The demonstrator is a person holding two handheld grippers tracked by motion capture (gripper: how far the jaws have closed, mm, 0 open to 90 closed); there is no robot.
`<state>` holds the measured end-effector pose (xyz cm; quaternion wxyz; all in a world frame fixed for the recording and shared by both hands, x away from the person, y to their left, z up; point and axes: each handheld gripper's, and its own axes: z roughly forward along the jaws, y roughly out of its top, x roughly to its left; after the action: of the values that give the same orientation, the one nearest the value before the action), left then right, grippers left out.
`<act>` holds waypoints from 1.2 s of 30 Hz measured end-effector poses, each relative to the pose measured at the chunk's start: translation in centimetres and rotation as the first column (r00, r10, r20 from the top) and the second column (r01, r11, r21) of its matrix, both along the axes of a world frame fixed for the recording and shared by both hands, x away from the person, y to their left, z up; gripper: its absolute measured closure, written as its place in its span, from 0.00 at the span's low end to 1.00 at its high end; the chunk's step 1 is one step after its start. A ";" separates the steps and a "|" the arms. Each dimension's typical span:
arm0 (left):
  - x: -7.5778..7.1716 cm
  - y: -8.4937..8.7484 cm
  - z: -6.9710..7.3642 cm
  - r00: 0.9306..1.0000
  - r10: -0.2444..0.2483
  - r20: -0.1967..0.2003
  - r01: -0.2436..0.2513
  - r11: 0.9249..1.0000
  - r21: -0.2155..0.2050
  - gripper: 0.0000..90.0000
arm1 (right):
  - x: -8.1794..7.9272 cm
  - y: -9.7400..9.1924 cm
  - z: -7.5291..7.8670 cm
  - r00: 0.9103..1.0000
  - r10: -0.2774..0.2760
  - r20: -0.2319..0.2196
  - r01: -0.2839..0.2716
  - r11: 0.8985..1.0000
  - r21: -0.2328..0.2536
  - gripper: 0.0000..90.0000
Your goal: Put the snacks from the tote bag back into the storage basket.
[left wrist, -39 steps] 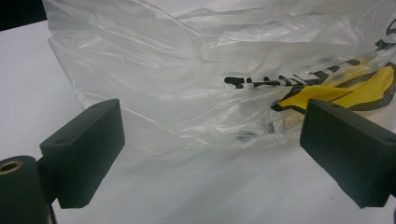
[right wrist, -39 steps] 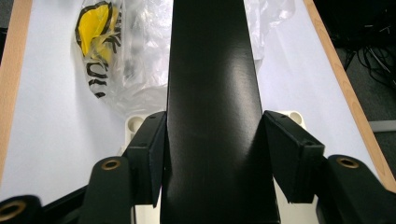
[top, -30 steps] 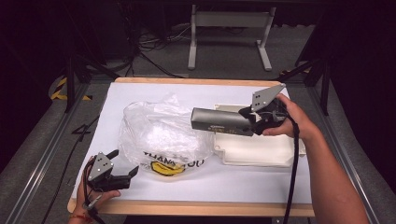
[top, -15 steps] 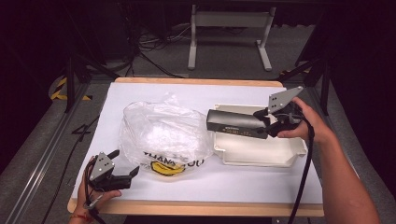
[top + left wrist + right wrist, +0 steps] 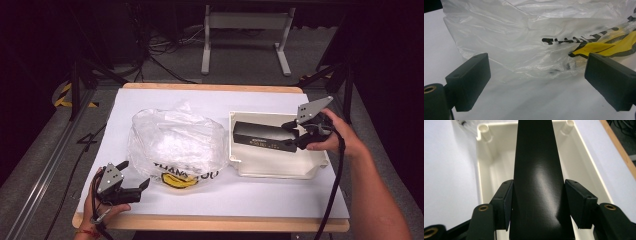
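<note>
Between the jaws of my right gripper (image 5: 296,137) sits a long black box (image 5: 264,137), pinched at one end, pads pressed on its two long sides; in the right gripper view the box (image 5: 539,170) runs straight out ahead of the jaws over a cream plastic tray (image 5: 586,170). From the high view the box lies lengthwise over the tray (image 5: 280,170), its far end reaching toward the tray's end wall nearest the bag. I can't tell if it's resting on the tray floor or held a bit above it. My left gripper (image 5: 134,186) is down by the near edge of the table (image 5: 250,97), jaws spread wide with nothing between them. Just ahead of it is a crumpled clear plastic bag (image 5: 175,142) with black lettering and a yellow print; in the left gripper view the bag (image 5: 524,45) sits right past the fingertips (image 5: 470,80), close but not touching as far as I can see. The bag lies between the two grippers, just beside the tray. White sheet covers the tabletop, wood edge showing around it.
</note>
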<state>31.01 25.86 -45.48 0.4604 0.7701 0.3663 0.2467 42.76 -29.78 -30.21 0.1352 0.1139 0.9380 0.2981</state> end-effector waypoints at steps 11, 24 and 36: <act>0.1 0.0 -0.1 1.000 0.000 -0.001 0.000 1.000 0.007 0.08 | 1.1 -0.2 -2.3 0.998 -0.024 -0.050 0.022 0.998 -0.053 0.48; 0.1 -0.1 -0.1 1.000 -0.004 -0.004 0.004 1.000 0.008 0.08 | 2.1 0.3 -3.7 0.995 0.020 -0.094 -0.031 0.993 -0.110 0.48; 0.1 -0.2 -0.2 1.000 -0.012 -0.008 0.012 1.000 0.012 0.08 | 2.8 0.1 -5.7 0.998 -0.028 -0.059 0.012 0.964 -0.264 0.47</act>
<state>31.10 25.62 -45.64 0.4558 0.7758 0.3621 0.2433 45.60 -29.65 -35.88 0.1230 0.1135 0.9719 0.1658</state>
